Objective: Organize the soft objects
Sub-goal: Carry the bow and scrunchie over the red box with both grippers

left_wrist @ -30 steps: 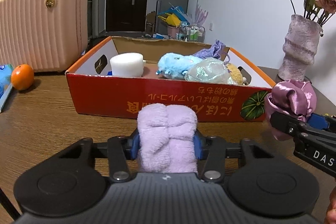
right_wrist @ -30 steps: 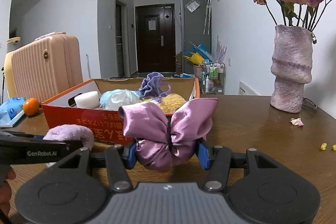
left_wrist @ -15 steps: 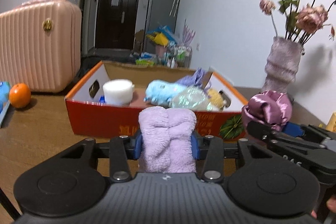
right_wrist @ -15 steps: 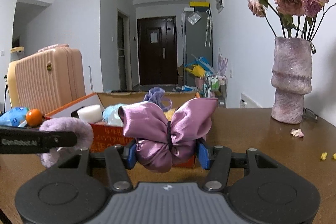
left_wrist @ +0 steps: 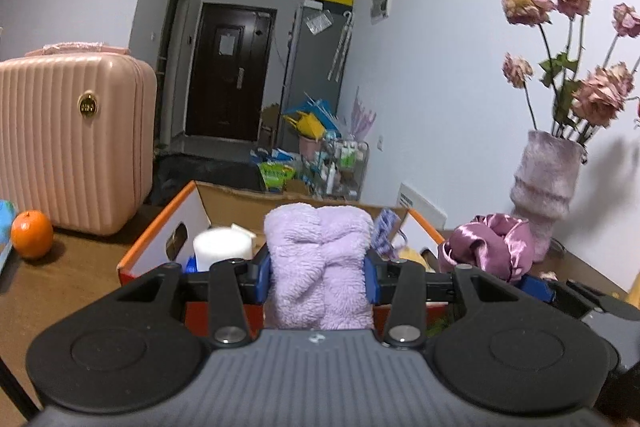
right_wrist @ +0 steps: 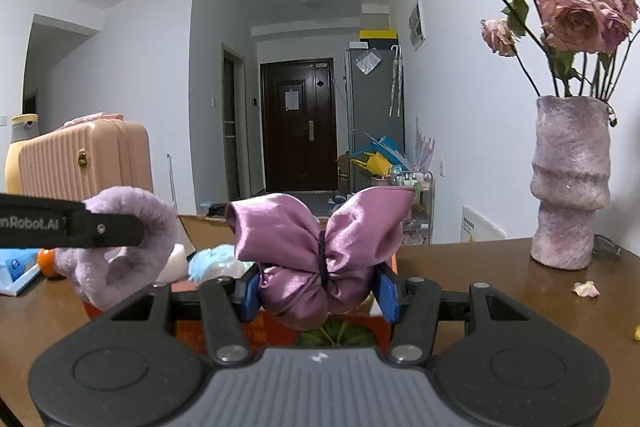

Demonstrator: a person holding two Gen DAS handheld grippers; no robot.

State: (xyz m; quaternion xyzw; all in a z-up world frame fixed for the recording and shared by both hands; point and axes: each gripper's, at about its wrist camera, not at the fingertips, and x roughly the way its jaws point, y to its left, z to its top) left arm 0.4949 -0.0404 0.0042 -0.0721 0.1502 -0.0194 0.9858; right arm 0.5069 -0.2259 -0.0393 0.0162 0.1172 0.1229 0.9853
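Observation:
My left gripper (left_wrist: pixel 319 273) is shut on a fluffy lilac scrunchie (left_wrist: pixel 319 263), held above the near wall of the red cardboard box (left_wrist: pixel 160 247). My right gripper (right_wrist: pixel 320 285) is shut on a shiny purple satin scrunchie (right_wrist: pixel 320 247), also raised near the box's front right corner (right_wrist: pixel 344 333). The satin scrunchie shows in the left wrist view (left_wrist: pixel 486 247), and the lilac one in the right wrist view (right_wrist: pixel 128 247). The box holds a white roll (left_wrist: pixel 222 247), a blue plush (right_wrist: pixel 212 265) and other soft items, mostly hidden.
A pink suitcase (left_wrist: pixel 72 139) stands at the back left with an orange (left_wrist: pixel 32 234) beside it. A fuzzy vase of dried roses (right_wrist: pixel 570 183) stands at the right. Petals (right_wrist: pixel 586 289) lie on the wooden table (right_wrist: pixel 500 291).
Both grippers have risen with their scrunchies and moved closer to the box; the box now sits lower in both views and is largely hidden behind the held items.

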